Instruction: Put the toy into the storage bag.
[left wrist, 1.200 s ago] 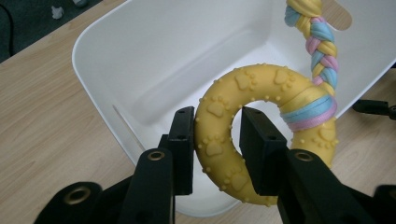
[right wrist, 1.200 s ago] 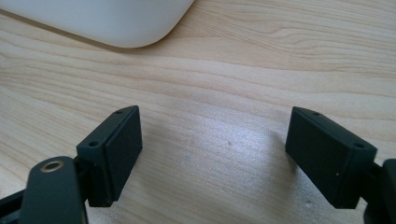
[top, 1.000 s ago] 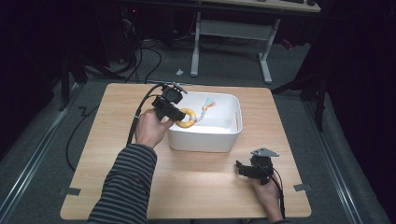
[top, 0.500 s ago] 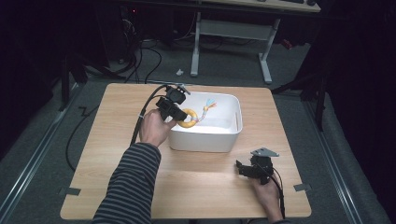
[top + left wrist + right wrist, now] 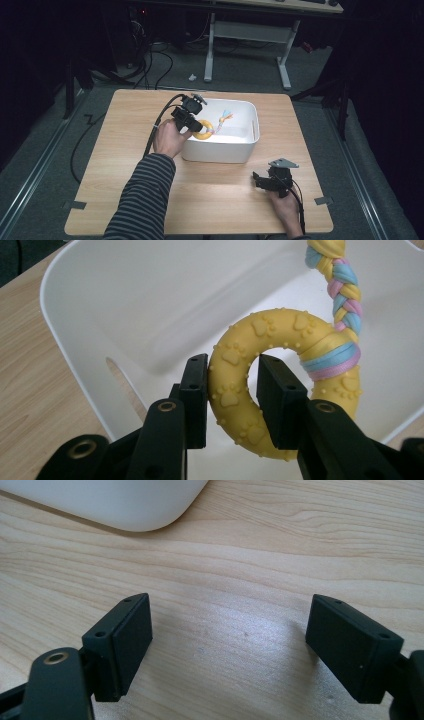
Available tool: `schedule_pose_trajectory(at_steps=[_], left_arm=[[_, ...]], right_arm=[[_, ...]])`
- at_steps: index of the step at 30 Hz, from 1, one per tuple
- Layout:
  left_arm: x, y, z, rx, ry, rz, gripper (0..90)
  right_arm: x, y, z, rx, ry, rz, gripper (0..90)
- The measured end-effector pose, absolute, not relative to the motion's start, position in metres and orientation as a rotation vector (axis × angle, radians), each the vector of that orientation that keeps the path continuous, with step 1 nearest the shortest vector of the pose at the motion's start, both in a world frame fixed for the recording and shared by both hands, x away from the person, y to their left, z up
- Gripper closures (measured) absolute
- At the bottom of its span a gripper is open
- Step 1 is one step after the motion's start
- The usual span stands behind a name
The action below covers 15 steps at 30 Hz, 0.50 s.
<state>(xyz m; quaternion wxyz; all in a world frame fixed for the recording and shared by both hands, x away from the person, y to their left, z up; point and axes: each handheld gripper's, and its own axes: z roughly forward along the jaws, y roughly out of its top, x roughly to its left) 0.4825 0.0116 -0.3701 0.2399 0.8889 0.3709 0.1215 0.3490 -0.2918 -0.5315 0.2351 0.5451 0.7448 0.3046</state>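
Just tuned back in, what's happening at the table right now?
The left gripper is shut on a yellow ring toy with a braided rope tied to it, holding it over the white bin, partly inside. The right gripper rests open on the wooden table near the bin's corner, holding nothing.

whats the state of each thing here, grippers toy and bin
left gripper: shut on the yellow ring, one jaw through its hole
yellow ring: held above the inside of the white bin, braided rope tied on
braided rope: knotted to the ring, trailing away
white bin: upright, no lid
right gripper: open, nothing between its jaws, over the table
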Motion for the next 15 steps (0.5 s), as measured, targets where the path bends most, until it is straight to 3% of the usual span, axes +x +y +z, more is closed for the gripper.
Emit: schedule_pose_trajectory(at_steps=[15], left_arm=[[0.4796,0.0056,-0.3763,2.463,0.994,0.297,66.2]], right_arm=[[0.349,-0.2918,-0.5316,1.496,2.043,0.836,18.8]])
